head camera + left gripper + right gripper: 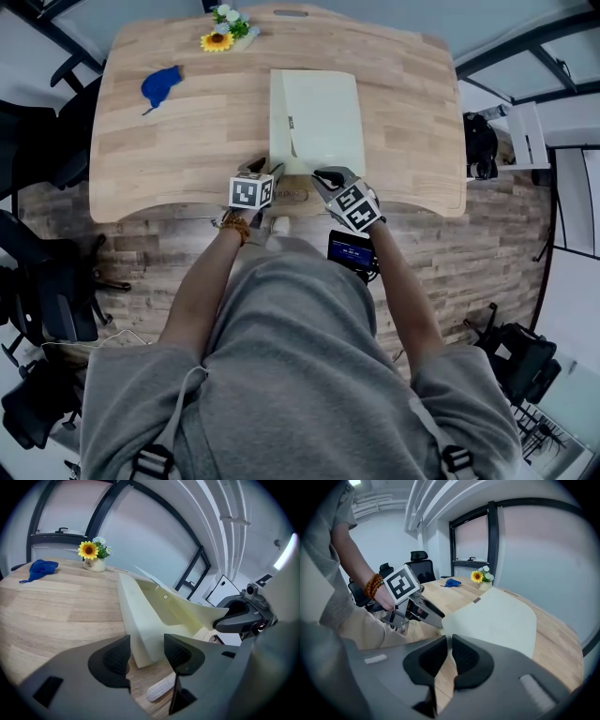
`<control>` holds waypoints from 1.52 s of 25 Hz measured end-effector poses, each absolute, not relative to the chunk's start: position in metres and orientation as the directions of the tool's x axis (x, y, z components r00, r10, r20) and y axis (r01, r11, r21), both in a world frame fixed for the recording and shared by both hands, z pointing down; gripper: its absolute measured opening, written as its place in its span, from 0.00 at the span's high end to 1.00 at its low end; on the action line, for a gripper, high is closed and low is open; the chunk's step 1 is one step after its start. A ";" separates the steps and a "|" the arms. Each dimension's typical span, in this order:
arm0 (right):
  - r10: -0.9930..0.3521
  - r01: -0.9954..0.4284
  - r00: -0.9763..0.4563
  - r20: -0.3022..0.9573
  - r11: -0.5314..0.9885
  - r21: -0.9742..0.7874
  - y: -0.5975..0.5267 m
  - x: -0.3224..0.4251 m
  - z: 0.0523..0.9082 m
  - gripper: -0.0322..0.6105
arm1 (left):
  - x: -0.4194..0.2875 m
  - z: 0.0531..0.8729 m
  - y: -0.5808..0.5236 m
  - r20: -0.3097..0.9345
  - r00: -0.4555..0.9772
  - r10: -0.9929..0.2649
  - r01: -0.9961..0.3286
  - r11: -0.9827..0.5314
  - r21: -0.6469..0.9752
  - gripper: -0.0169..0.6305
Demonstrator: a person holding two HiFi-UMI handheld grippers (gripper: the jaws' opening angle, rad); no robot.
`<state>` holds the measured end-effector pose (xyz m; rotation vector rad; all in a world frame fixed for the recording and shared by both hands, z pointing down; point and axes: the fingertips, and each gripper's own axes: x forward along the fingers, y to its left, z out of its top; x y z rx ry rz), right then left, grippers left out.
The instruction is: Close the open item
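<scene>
A pale cream box [319, 112] lies on the wooden table [187, 150] near its front edge. Its lid [187, 611] stands tilted up over the tray, with a round snap showing inside. My left gripper [266, 172] is at the near-left corner of the box [140, 630], its pads closed against that corner. My right gripper [324, 175] hovers at the near edge of the lid [497, 616], a little to the right. Its jaws [449, 654] stand a narrow slit apart with nothing between them. In the left gripper view the right gripper [229, 619] sits right at the lid's free edge.
A blue cloth [161, 84] and a small pot of flowers [225, 33] sit at the far left of the table. A small white oblong piece [161, 688] lies on the wood just below my left jaws. Black office chairs [37, 281] stand to the left.
</scene>
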<state>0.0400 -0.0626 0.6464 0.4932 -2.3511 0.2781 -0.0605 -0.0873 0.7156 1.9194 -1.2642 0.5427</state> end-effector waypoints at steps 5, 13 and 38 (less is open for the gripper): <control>-0.227 -0.376 -0.647 0.728 0.926 -0.046 -0.060 0.031 0.665 0.88 | -0.061 0.717 -0.087 0.697 0.423 -0.580 -0.903 -0.206 0.376 0.62; -0.186 -0.343 -0.616 0.765 0.938 -0.048 -0.059 0.022 0.678 0.88 | -0.063 0.716 -0.085 0.701 0.433 -0.566 -0.899 -0.210 0.385 0.62; -0.058 -0.256 -0.591 0.804 0.959 -0.119 -0.061 0.003 0.697 0.86 | -0.063 0.719 -0.080 0.712 0.432 -0.554 -0.894 -0.161 0.417 0.62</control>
